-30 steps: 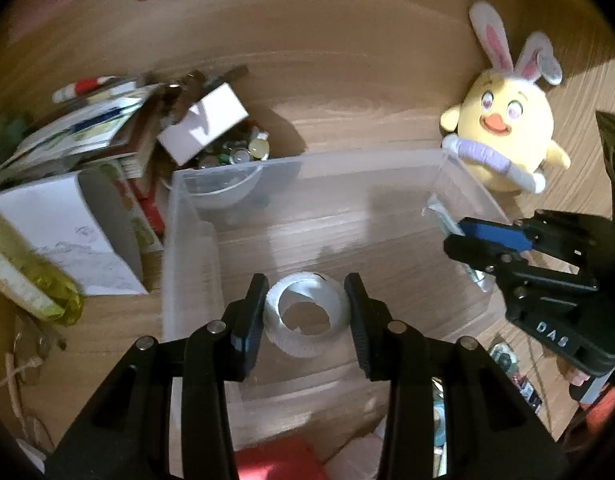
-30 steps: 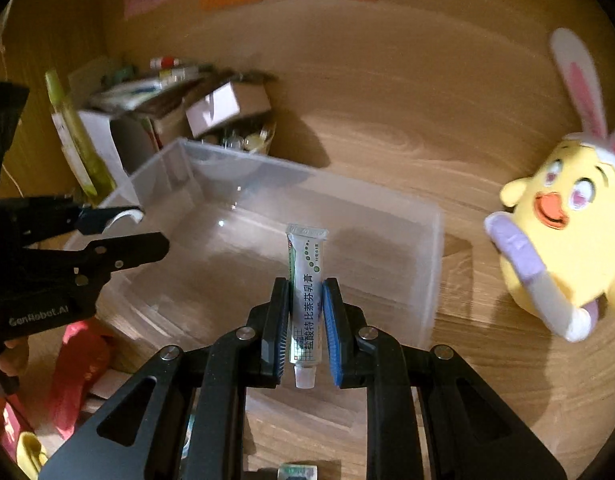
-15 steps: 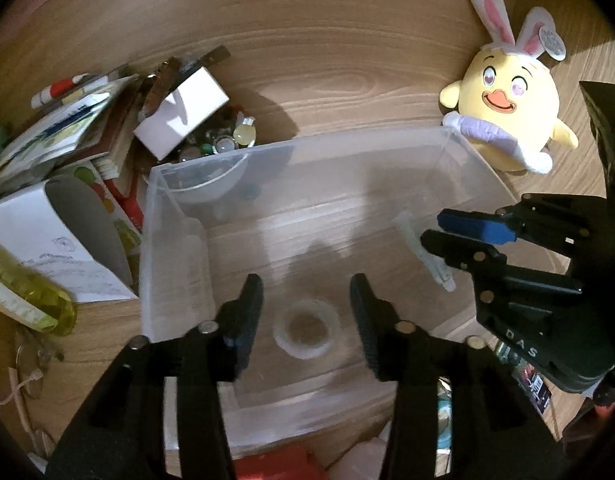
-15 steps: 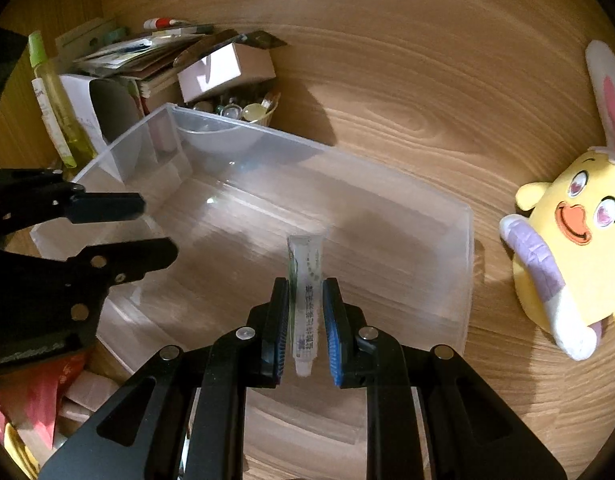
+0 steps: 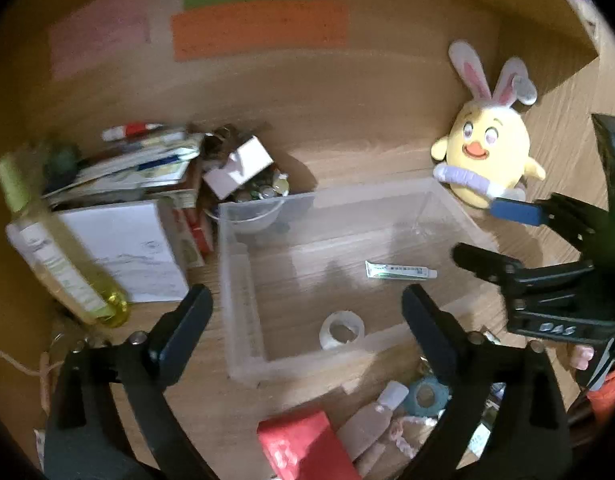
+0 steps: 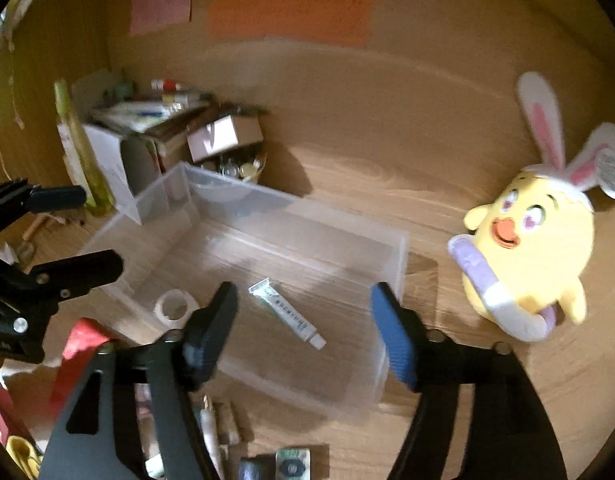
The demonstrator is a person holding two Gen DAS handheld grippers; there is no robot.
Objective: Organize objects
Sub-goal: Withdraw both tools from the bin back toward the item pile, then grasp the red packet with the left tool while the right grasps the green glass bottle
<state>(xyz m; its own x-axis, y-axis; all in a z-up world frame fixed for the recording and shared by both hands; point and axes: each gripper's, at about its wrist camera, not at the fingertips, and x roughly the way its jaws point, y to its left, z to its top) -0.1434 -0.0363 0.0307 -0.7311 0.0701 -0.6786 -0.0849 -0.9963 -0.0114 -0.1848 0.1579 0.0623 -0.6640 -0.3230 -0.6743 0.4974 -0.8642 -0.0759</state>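
bin [image 5: 267,264]: clear, frosted | tube [image 5: 400,270]: white, green print | tape roll [image 5: 342,330]: white | plush chick [image 5: 485,160]: yellow, orange beak, pink-white ears | near box [image 5: 303,446]: red | far wall notes [image 5: 259,28]: orange, green, pink

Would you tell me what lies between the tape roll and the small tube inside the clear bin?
Nothing: between the tape roll and the tube only bare floor of the clear bin shows, in both wrist views.

Left clutter pile [image 5: 123,168] is blurring, labels unreadable. Tube [image 6: 285,312] print is showing too small to read. Red box [image 5: 303,446] is getting cut off by the bottom edge.
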